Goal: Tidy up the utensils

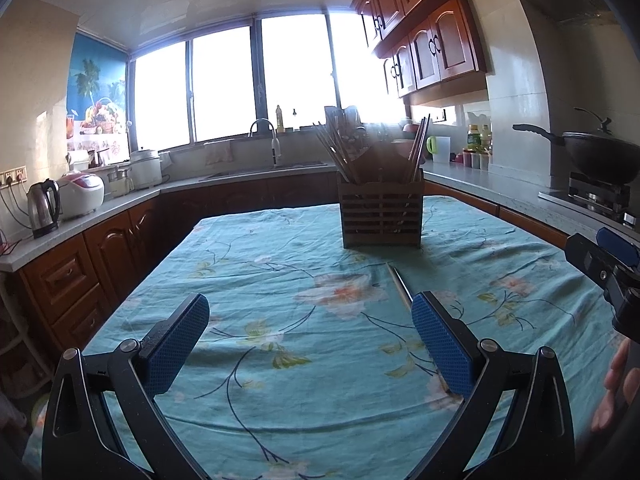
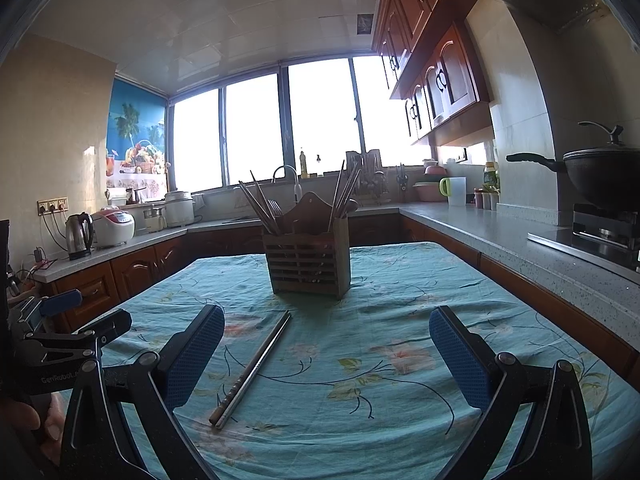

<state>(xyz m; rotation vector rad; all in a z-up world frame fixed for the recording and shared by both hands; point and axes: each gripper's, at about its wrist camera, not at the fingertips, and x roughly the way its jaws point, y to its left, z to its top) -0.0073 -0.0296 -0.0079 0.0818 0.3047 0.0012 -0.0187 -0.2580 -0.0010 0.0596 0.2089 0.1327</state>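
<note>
On a table covered with a turquoise flowered cloth, in the middle of a kitchen, stands a slatted wooden holder with a pointed back board. Chopsticks lean out of its left side and more rise from its right side, and the tines of a fork show among the left bunch. In front of the holder, apart from it, a pair of metal chopsticks lies flat on the cloth, the two sticks side by side and touching, running from near the holder's base back toward the cameras. In the right wrist view the pair lies just inside the left finger of the right gripper, whose blue-padded fingers are spread wide above the cloth with nothing between them. The left gripper is likewise spread wide and holds nothing; in its view only the far tip of the pair shows, beside its right finger. Each gripper appears at the edge of the other's view, with part of a hand near the left wrist view's right edge. Around the table run wooden cabinets and pale counters carrying a steel kettle, a rice cooker, a sink tap below the bright windows, and a black lidded wok on a stove at the right.
</note>
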